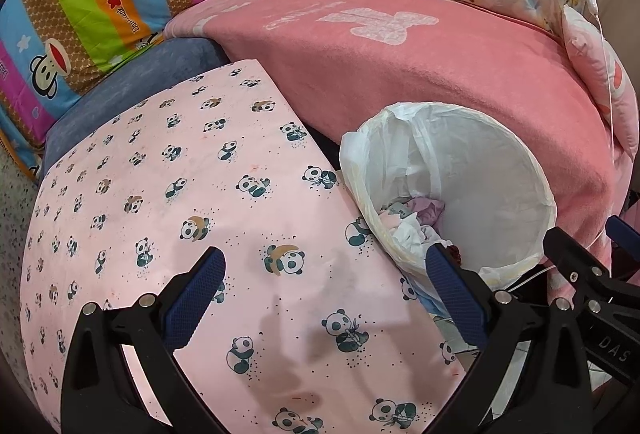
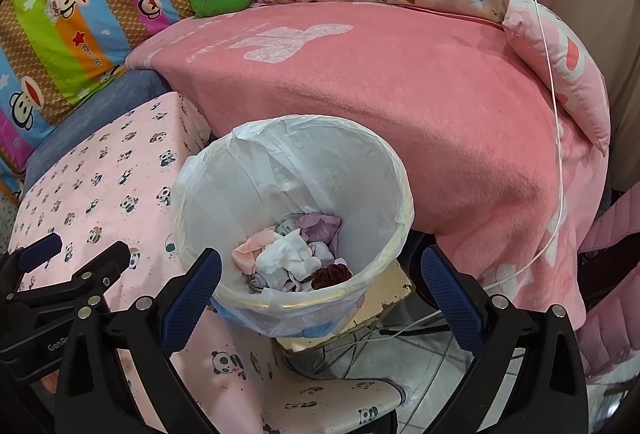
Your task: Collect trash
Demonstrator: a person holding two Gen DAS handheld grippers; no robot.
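Trash (image 2: 290, 258) inside lined bin (image 2: 394, 170), right gripper (image 2: 320, 274) above it, left gripper (image 1: 324, 274) beside, both wide open, empty.

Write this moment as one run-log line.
left tool: open, empty | right tool: open, empty, above bin | lined trash bin: crumpled tissues inside | panda-print table: no trash seen

The room is evenly and quite brightly lit, with soft light and no hard glare. On the panda cloth (image 1: 248, 194) soft grey shadows fall near its front edge, just ahead of the left gripper (image 1: 324, 274). Both views are sharp in the middle. The fisheye lens bends straight lines strongly toward the edges, and the corners turn black. The white bin liner (image 2: 296, 170) looks bright but is not washed out.
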